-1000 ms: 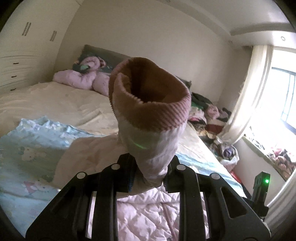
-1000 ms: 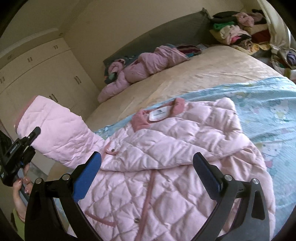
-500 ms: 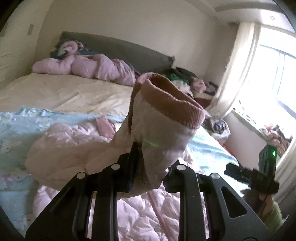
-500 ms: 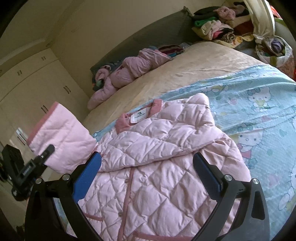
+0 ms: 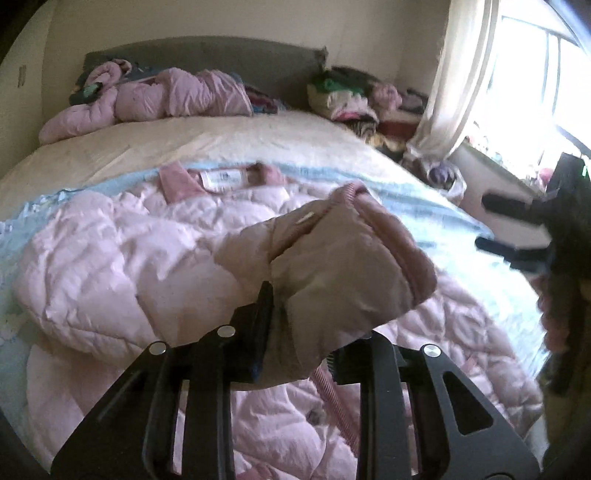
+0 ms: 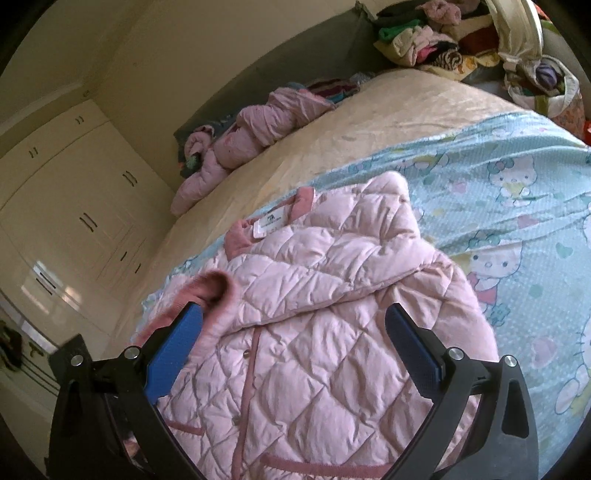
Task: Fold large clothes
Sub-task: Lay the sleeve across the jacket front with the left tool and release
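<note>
A pink quilted jacket [image 6: 332, 325] lies front up on the blue cartoon-print sheet [image 6: 517, 206], collar and white label toward the headboard; it also shows in the left wrist view [image 5: 122, 258]. My left gripper [image 5: 299, 325] is shut on the jacket's sleeve [image 5: 343, 266], its ribbed cuff [image 5: 399, 243] held over the jacket body. The cuff shows in the right wrist view [image 6: 212, 286] at the jacket's left side. My right gripper [image 6: 295, 343] is open and empty, hovering above the jacket front. It also shows in the left wrist view [image 5: 517, 232] at the right.
A second pink padded garment [image 6: 258, 125] lies by the grey headboard [image 5: 207, 59]. A heap of mixed clothes [image 6: 436, 33] sits at the bed's far corner near the curtain [image 5: 454, 74]. White wardrobes [image 6: 66, 206] stand along the left wall.
My left gripper has carried the sleeve down and across, from held high to lying over the jacket body. My right gripper stays open above the jacket.
</note>
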Tool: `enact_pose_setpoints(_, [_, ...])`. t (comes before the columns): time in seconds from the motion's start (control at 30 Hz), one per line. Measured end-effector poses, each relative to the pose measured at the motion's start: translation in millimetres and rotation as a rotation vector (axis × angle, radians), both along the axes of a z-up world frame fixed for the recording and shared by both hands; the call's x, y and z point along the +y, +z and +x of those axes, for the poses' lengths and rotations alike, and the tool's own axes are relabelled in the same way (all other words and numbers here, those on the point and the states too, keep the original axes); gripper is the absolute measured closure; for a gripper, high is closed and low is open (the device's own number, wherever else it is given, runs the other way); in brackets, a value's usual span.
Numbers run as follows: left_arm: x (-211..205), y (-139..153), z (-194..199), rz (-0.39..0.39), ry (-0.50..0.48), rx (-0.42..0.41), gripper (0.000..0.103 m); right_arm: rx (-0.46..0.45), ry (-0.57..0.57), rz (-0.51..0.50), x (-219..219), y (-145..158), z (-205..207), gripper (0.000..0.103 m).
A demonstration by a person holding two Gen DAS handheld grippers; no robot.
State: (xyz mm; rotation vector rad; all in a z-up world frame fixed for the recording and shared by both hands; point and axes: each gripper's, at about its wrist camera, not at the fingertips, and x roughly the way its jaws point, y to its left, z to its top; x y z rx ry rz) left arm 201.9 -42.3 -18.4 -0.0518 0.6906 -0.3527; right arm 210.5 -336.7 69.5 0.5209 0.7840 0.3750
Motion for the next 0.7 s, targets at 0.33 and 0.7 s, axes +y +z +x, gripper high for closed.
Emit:
enact_pose_setpoints(0.33, [-20.2,-28.0,-12.9,0.172,-0.014,0.040,0.064,0.133,0.072,0.094,19.4,-23.4,7.8,0.004])
enact_pose_setpoints(0.7, [-7.0,-30.5,-42.4,0.251,0.000,0.061,0.014,0.281,0.157,0.161,69.1,-56.0,23.1,0.004])
